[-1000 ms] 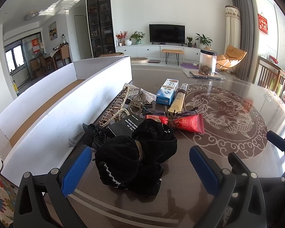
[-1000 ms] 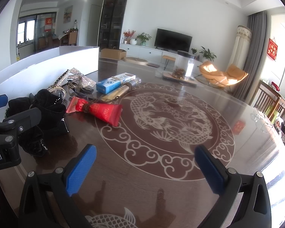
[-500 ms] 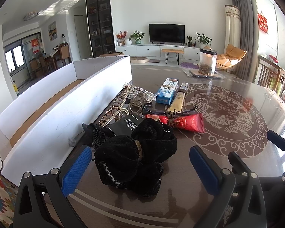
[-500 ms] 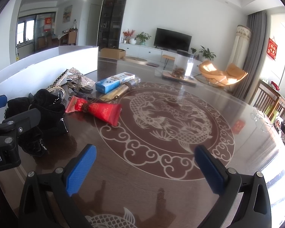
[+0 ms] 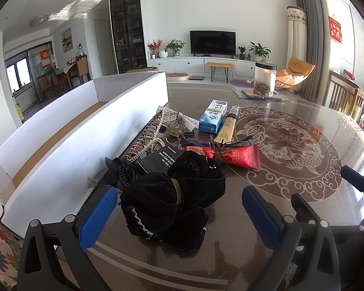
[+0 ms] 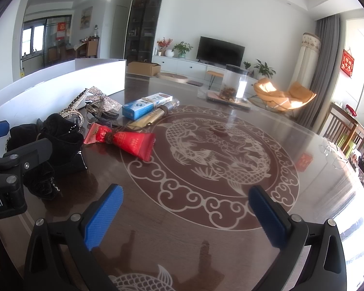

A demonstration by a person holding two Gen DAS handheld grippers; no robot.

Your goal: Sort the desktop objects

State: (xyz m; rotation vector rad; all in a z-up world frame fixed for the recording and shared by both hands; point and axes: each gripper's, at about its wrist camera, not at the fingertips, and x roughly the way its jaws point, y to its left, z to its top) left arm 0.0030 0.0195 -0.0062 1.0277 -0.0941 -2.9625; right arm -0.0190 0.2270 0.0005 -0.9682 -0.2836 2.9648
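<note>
The left gripper stands apart around the black scrunchie (not clamped); only the right view shows the right gripper, apart over bare table.

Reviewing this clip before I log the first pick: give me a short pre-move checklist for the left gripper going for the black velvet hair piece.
1. Left gripper open: ok, fingers spread wide.
2. Black velvet hair piece between the fingers: ok, centred, not yet touched.
3. Piece free of neighbours: not ok, it lies against the black card and the red tube.
4. White box open to receive: ok, beside the pile.
5. Right gripper out of the way: ok, open over bare table.
6. Piece snagged underneath: cannot tell.
</note>
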